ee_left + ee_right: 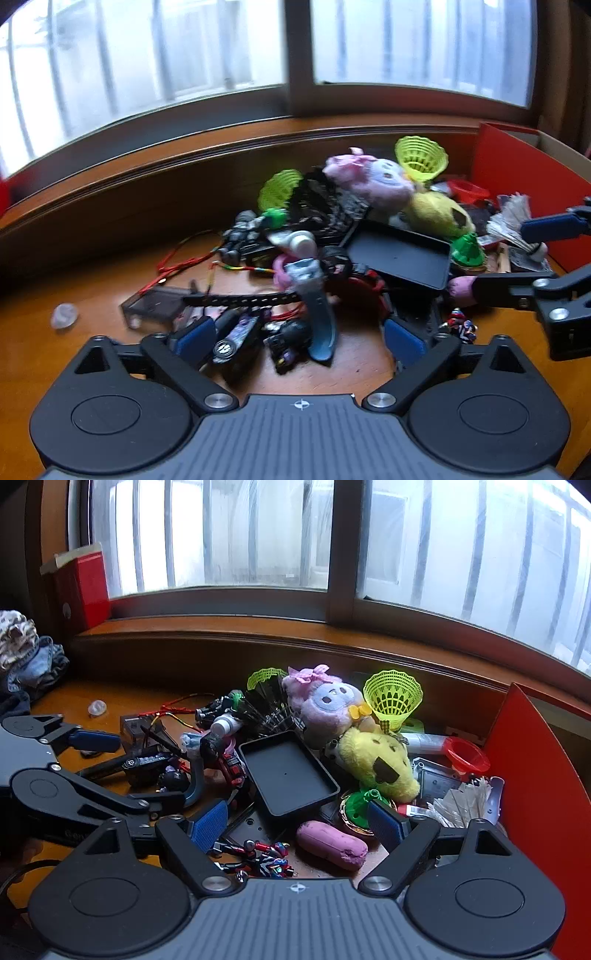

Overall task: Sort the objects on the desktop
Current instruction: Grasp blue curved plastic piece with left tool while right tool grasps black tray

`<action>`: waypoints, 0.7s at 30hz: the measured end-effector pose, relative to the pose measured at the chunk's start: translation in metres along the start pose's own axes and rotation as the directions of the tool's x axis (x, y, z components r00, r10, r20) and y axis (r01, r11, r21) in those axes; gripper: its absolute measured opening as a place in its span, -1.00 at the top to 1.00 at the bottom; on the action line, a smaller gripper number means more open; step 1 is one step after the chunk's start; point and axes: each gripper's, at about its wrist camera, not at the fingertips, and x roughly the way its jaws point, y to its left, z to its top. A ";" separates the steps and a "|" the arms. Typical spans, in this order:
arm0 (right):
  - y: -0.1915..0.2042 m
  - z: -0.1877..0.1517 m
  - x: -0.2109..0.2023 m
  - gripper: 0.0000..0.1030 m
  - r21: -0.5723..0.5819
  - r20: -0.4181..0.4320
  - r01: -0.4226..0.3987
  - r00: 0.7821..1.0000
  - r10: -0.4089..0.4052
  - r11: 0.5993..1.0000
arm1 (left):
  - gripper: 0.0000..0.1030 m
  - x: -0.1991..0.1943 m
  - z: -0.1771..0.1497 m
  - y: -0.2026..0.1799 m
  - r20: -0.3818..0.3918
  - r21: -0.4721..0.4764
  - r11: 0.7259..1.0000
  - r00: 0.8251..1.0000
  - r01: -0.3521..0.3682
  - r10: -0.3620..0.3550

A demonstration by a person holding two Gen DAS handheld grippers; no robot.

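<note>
Clutter covered the brown wooden desk point(110, 698) below the window: a shallow black rectangular plastic tray point(288, 773) lay in the middle of the heap, with a pink-and-lilac plush toy point(325, 705) and a yellow plush toy point(380, 760) just behind it and a pink rounded oblong eraser-like block point(332, 843) near its front edge. Both claws hovered spread wide and empty, the left gripper point(299, 338) over dark small toys and a curved blue plastic strap point(321, 325), the right gripper point(299, 825) above the pink block beside a red cardboard box wall point(535, 775).
</note>
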 end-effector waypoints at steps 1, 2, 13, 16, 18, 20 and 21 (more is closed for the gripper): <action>0.001 0.001 0.002 -0.64 -0.003 -0.006 0.006 1.000 -0.006 1.000 | -0.43 0.004 0.000 0.001 -0.003 0.000 1.000 1.000 0.014 -0.014; 0.002 0.001 0.003 -0.64 -0.005 -0.012 0.012 1.000 -0.013 1.000 | -0.27 0.009 0.001 0.002 -0.009 -0.001 1.000 1.000 0.029 -0.029; -0.001 0.008 0.021 -0.64 -0.004 -0.050 0.042 0.998 -0.042 0.999 | -0.06 0.048 0.010 0.007 -0.061 -0.006 0.992 0.990 0.129 -0.129; -0.001 0.011 0.028 -0.64 -0.013 -0.051 0.029 0.998 -0.029 1.000 | 0.22 0.056 0.010 0.009 -0.077 -0.019 0.990 0.987 0.140 -0.141; -0.001 0.013 0.032 -0.64 -0.018 -0.052 0.020 0.998 -0.021 1.000 | 0.50 0.058 0.010 0.011 -0.082 -0.031 0.990 0.986 0.140 -0.142; -0.002 0.015 0.037 -0.64 -0.026 -0.053 0.006 0.999 -0.008 1.000 | 0.62 0.057 0.011 0.016 -0.083 -0.057 0.989 0.986 0.140 -0.144; -0.002 0.017 0.040 -0.64 -0.032 -0.052 -0.003 0.999 0.001 0.999 | 0.63 0.056 0.011 0.019 -0.082 -0.071 0.988 0.986 0.138 -0.143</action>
